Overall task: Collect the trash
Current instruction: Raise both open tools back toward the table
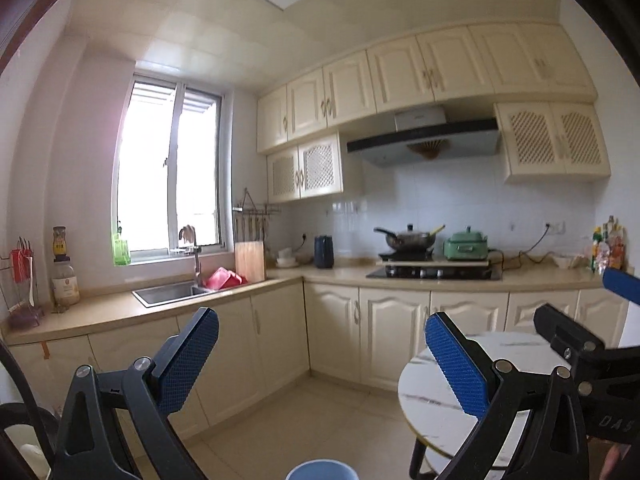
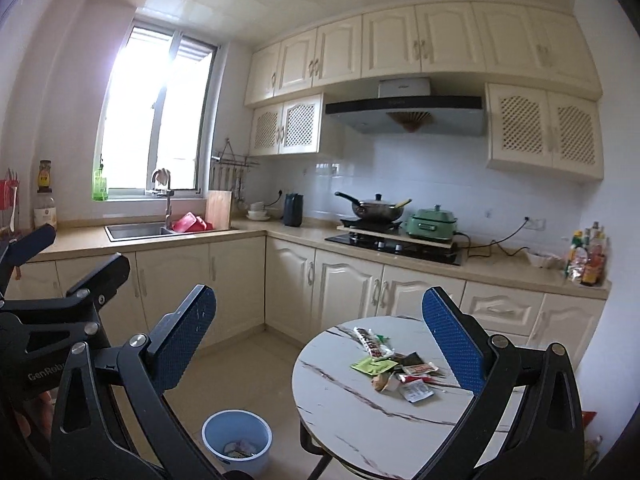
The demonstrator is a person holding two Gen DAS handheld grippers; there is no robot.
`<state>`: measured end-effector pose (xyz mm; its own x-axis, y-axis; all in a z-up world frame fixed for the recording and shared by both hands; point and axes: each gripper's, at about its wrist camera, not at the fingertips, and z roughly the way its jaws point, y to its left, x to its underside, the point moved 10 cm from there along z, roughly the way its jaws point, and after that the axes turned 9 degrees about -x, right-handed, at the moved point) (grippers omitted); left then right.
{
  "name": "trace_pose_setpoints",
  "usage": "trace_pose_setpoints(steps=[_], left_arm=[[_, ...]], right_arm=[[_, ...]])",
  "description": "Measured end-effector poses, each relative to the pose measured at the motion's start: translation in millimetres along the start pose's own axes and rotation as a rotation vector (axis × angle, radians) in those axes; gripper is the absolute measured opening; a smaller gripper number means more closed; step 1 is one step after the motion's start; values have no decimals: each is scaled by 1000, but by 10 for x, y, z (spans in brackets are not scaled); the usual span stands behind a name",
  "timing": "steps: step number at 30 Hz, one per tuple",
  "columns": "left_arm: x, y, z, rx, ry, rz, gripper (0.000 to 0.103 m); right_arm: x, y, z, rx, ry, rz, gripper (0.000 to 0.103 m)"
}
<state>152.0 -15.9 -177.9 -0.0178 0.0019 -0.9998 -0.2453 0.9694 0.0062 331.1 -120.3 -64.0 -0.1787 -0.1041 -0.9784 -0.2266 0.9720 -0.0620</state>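
Kitchen tabletop (image 2: 360,408) carries scattered wrappers (image 2: 394,364) beside a blue bin (image 2: 236,440) (handy for dropping), both hand-held grippers (image 1: 322,356) (image 2: 320,340) wide open, empty.

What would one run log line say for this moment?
left gripper open | right gripper open | wrappers on table | bin on floor

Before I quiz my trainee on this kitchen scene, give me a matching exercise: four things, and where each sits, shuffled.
Things:
1. wrappers
2. blue bin
3. wok
4. red tub

Places:
A. on the stove
B. beside the sink
C. on the round table
D. on the floor

Pairs: 1-C, 2-D, 3-A, 4-B
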Motion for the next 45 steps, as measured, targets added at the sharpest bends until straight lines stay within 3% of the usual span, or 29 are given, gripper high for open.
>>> trace_pose_setpoints(steps=[8,24,32,36,45], left_arm=[[205,105,-307,10,-20,-15,102],[-367,29,227,20,-24,-9,102],[-442,-187,550,61,-6,12,102],[-283,-448,927,120,72,37,102],[387,-1206,2024,279,432,93,102]], right_arm=[[-15,-37,-150,17,-12,5,103],[59,-124,-202,42,-2,13,103],[175,-298,-107,56,19,34,103],[453,-573,72,77,70,79,103],[1536,-1668,532,221,299,249,103]])
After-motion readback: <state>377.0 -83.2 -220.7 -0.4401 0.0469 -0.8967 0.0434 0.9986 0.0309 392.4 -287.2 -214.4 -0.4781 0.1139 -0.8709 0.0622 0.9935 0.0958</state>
